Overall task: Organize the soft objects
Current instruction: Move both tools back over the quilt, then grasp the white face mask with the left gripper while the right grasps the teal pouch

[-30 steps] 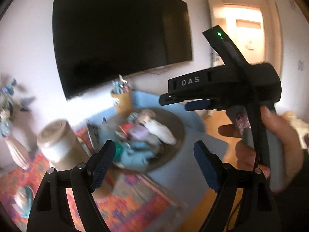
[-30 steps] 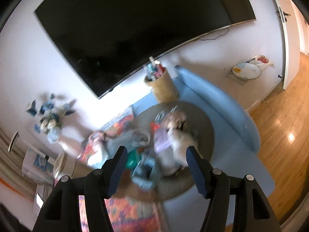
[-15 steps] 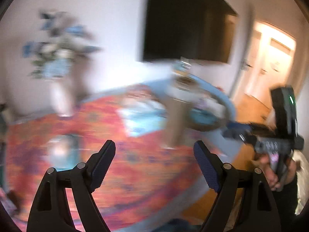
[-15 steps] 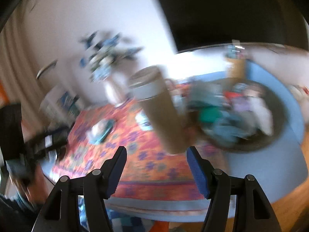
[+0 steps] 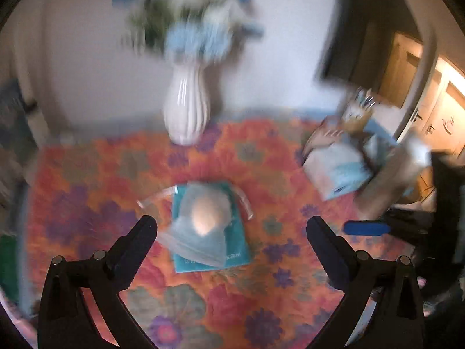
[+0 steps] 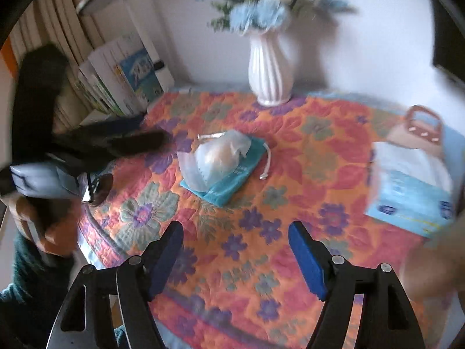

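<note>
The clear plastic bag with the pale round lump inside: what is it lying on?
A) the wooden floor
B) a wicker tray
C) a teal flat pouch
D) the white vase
C: the clear plastic bag lies on a teal flat pouch on the flowered quilt.

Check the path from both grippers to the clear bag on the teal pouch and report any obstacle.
Nothing visible blocks either. The left gripper and right gripper, both open, face the clear bag on the teal pouch across bare floral cloth. The vase stands behind it.

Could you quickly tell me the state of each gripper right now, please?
Left gripper: open, empty, jaws just opened wider.
Right gripper: open, empty, jaws just opened wider.
</note>
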The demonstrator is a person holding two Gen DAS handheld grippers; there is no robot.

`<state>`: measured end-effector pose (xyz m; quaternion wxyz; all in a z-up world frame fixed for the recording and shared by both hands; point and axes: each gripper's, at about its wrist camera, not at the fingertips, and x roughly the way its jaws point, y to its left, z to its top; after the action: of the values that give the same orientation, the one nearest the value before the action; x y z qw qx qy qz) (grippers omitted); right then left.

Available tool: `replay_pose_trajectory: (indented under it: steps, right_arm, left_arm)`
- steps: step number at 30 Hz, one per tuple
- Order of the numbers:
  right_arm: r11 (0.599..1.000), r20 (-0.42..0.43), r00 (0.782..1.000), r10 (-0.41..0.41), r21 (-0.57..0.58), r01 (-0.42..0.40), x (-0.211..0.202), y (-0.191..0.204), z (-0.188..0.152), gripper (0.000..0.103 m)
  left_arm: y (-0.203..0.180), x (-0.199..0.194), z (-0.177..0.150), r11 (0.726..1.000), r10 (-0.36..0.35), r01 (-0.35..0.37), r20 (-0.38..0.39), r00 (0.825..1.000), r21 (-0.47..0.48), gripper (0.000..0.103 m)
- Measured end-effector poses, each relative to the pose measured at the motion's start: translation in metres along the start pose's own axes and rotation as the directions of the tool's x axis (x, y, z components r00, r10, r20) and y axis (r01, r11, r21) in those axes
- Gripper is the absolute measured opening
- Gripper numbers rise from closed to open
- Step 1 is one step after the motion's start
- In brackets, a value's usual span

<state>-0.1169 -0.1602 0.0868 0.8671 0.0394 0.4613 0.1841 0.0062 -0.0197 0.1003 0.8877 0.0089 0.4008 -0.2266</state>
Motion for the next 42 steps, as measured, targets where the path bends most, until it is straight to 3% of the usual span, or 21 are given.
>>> replay_pose_trajectory:
  steps: [4, 9, 12, 14, 16, 18, 22, 25, 30, 34, 38, 42]
  right_arm:
    - [0.999, -0.04, 0.999, -0.03, -0.022, 0.029, 0.027, -0.002, 0.01, 0.073]
    - [0.999, -0.102, 0.995, -0.019, -0.035, 0.015, 0.063, 0.0, 0.021, 0.073]
    - [0.999, -0.122, 0.993, -0.011, -0.043, 0.006, 0.079, 0.005, 0.025, 0.073]
    - [0.999, -0.12, 0.993, -0.01, -0.049, 0.004, 0.087, 0.007, 0.029, 0.073]
    - [0.998, -0.118, 0.993, -0.022, -0.053, 0.016, 0.094, 0.009, 0.034, 0.073]
    - [0.998, -0.128, 0.991, -0.04, -0.051, 0.034, 0.104, 0.01, 0.038, 0.073]
    - [0.999, -0.131, 0.991, -0.03, 0.009, 0.031, 0.116, 0.005, 0.045, 0.073]
    - [0.997, -0.138, 0.99, -0.016, 0.072, 0.026, 0.127, 0.001, 0.046, 0.073]
    - [0.995, -0.095, 0.993, -0.073, 0.056, 0.079, 0.139, 0.017, 0.054, 0.079]
    - [0.993, -0.085, 0.992, -0.09, 0.066, 0.096, 0.155, 0.028, 0.062, 0.103]
    - [0.98, -0.064, 0.978, -0.198, 0.017, 0.199, 0.17, 0.045, 0.067, 0.103]
    - [0.96, -0.044, 0.959, -0.28, -0.033, 0.278, 0.179, 0.055, 0.069, 0.099]
  left_arm:
    - [0.009, 0.049, -0.001, 1.0, -0.018, 0.017, -0.064, 0.998, -0.014, 0.099]
    - [0.01, 0.079, 0.001, 0.998, 0.045, -0.04, -0.12, 0.992, 0.038, 0.093]
    - [0.018, 0.083, 0.001, 0.999, 0.033, -0.03, -0.139, 0.99, 0.023, 0.069]
    - [0.025, 0.087, -0.001, 1.0, -0.008, 0.006, -0.138, 0.99, -0.012, 0.062]
    - [0.028, 0.086, -0.001, 0.999, -0.041, 0.038, -0.125, 0.991, -0.031, 0.044]
    - [0.032, 0.079, -0.002, 0.999, -0.033, 0.029, -0.1, 0.994, -0.043, 0.041]
    - [0.052, 0.053, -0.003, 0.991, -0.038, 0.035, -0.019, 0.999, -0.131, 0.041]
    - [0.069, 0.036, -0.01, 0.984, 0.03, -0.023, 0.035, 0.999, -0.177, 0.041]
    - [0.099, 0.029, -0.02, 0.958, 0.106, -0.081, 0.076, 0.991, -0.276, 0.041]
    - [0.123, 0.024, -0.027, 0.913, 0.198, -0.148, 0.097, 0.975, -0.38, 0.041]
    - [0.135, 0.018, -0.03, 0.886, 0.244, -0.175, 0.11, 0.964, -0.43, 0.041]
    - [0.134, 0.021, -0.029, 0.883, 0.264, -0.198, 0.1, 0.959, -0.426, 0.041]
